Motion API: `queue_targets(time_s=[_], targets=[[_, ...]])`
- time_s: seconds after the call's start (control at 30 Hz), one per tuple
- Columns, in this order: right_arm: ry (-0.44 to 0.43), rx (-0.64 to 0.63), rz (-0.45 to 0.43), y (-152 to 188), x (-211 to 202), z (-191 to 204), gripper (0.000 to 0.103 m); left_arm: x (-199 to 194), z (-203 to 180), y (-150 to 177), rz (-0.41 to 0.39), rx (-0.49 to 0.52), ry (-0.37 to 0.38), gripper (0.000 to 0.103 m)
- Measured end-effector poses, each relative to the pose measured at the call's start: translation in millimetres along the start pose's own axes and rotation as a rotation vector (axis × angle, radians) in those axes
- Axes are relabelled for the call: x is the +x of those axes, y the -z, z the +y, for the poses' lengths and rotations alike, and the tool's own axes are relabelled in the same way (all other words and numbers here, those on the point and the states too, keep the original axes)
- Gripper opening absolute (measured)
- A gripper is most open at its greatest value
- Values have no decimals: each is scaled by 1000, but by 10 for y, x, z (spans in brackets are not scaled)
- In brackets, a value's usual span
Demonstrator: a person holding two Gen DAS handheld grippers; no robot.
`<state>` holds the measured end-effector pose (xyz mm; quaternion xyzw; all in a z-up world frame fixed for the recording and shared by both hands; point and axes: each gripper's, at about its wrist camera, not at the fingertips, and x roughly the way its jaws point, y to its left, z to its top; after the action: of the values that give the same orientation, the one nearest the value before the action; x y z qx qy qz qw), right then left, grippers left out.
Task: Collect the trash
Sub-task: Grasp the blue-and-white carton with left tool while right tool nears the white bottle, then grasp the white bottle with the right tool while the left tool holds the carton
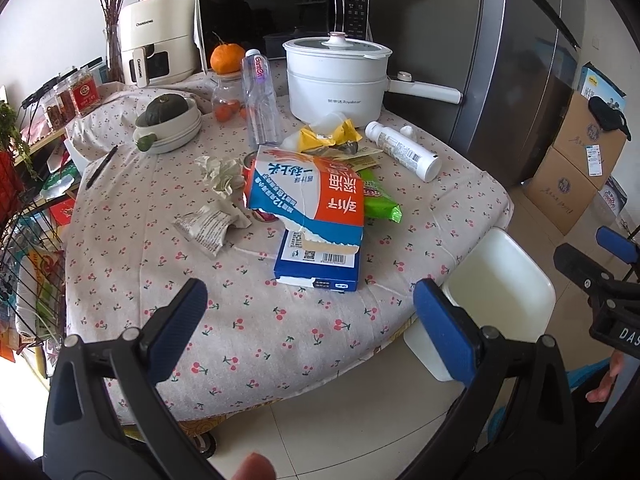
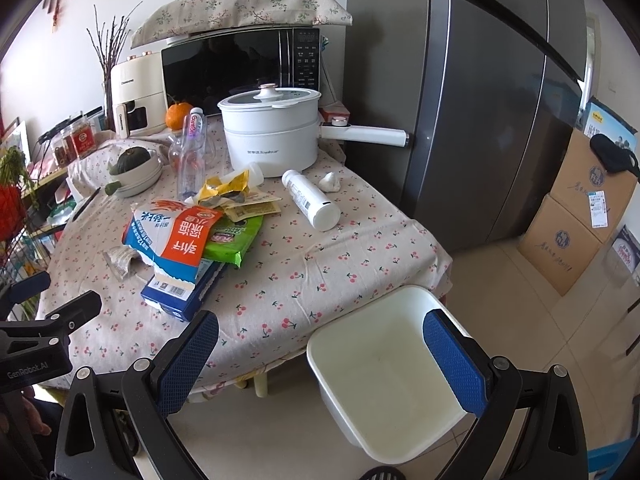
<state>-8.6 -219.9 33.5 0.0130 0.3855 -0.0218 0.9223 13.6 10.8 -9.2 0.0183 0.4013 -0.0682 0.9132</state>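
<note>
Partly hidden: a red can behind the torn carton, only its rim showing; the green wrapper is half under the carton. Trash pile sits mid-table: one carton on one blue box, one yellow wrapper, two crumpled paper wads, one lying white bottle. One white bin on the floor beside the table edge. Left gripper fingers wide apart, holding nothing; right gripper likewise spread, over the bin. Electric pot, water bottle and fridge stand behind.
</note>
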Motion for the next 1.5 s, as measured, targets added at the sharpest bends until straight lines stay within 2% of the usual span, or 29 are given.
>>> queue_targets(time_s=[0.13, 0.27, 0.43, 0.5, 0.53, 0.6, 0.7, 0.77, 0.8, 0.87, 0.97, 1.17, 1.33, 1.5], targets=[[-24, -9, 22, -285, -39, -30, 103, 137, 48, -173, 63, 26, 46, 102], [-42, -51, 58, -579, 130, -29, 103, 304, 123, -398, 79, 18, 70, 102], [-109, 17, 108, -617, 557, -198, 103, 764, 308, -687, 147, -74, 131, 102], [-115, 31, 160, -549, 748, -270, 103, 966, 413, -743, 139, -108, 205, 95], [-113, 22, 178, -530, 825, -297, 103, 1056, 461, -759, 133, -115, 201, 89], [-50, -32, 187, -518, 940, -304, 103, 1209, 529, -773, 129, -119, 185, 86], [38, -136, 153, -551, 1037, -255, 103, 1392, 614, -749, 172, -166, 224, 73], [41, -159, 154, -569, 1108, -259, 103, 1442, 608, -730, 189, -176, 246, 54], [36, -155, 162, -577, 1146, -273, 103, 1444, 595, -727, 188, -172, 257, 51], [19, -135, 175, -605, 1204, -310, 103, 1434, 563, -737, 180, -159, 281, 35], [15, -110, 180, -639, 1251, -324, 103, 1391, 503, -758, 177, -155, 356, 20], [19, -72, 200, -692, 1338, -349, 103, 1148, 347, -809, 104, -101, 415, 5], [-119, -27, 263, -788, 1616, -396, 103, 831, 349, -909, 21, -86, 422, 1], [-188, 14, 223, -967, 1944, -481, 100, 658, 508, -994, -23, -111, 412, 1]])
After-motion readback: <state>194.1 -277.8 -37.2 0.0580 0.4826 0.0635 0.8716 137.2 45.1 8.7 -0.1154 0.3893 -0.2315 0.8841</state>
